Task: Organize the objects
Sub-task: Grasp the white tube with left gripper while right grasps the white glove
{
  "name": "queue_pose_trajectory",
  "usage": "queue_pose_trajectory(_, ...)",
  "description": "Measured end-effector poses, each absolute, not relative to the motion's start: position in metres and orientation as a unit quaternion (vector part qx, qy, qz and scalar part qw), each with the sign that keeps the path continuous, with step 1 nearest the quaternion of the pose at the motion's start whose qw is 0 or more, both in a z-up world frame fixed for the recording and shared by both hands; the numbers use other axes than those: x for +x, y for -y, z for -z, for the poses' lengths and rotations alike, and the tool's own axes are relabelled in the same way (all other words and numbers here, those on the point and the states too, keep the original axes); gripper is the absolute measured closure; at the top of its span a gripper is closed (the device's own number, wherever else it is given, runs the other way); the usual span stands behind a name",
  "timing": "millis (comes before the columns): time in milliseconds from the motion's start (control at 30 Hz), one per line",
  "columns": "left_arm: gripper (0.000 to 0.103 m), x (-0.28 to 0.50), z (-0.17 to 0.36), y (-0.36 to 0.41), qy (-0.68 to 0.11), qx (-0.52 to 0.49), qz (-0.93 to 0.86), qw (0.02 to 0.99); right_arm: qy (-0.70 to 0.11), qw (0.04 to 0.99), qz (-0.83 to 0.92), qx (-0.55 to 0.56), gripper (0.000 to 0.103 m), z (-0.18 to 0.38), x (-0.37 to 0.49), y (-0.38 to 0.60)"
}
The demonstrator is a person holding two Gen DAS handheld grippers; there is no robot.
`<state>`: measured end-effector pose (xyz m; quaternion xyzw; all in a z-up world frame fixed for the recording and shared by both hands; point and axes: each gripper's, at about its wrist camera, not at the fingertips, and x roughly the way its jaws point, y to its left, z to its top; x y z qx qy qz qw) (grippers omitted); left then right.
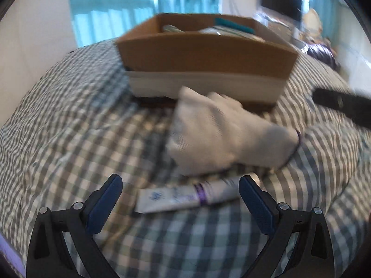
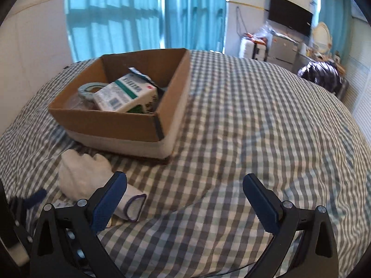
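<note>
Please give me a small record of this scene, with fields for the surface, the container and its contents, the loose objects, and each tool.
surface: checked bedcover
container: open cardboard box on the bedcover
contents: white-green carton, grey ring-shaped item; the rest is unclear
loose objects: white glove in front of the box; white tube nearer than the glove
left tool: open, fingers either side of the tube, not closed on it
right tool: open, holding nothing

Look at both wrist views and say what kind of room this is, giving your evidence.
Probably a bedroom: the cardboard box and white glove lie on a soft checked bedspread, blue curtains cover the window, and a wall-mounted television hangs above cluttered furniture.
</note>
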<state>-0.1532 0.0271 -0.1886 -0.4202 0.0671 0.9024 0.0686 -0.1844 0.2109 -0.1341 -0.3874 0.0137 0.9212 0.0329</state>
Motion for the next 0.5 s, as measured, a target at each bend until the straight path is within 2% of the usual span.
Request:
queue_pose_trajectory(200, 0.002, -0.15, 0.19, -0.031, -0.051, -0.439, -0.891, 0.1, -0.043, 0.049, -0.928, -0.366, 0.002, 0.122, -0.167, -0.221)
queue_pose_trajectory(367, 0.006, -0.156, 0.192, -0.044, -0.08, -0.44, -0.886, 0.126, -0.044, 0.058, -0.928, -0.365, 0.002, 0.118, -0.155, -0.227)
queue_pose_trajectory(433, 0.006, -0.159, 0.197, -0.053, -0.11, -0.445, -0.874, 0.161, -0.048, 0.061, -0.926, -0.368, 0.002, 0.118, -0.152, -0.232)
queue_pose_trajectory(500, 0.006, -0.163, 0.206, -0.063, -0.177, -0.444, -0.86, 0.178, -0.055, 0.06, -0.926, -0.369, 0.002, 0.119, -0.151, -0.235)
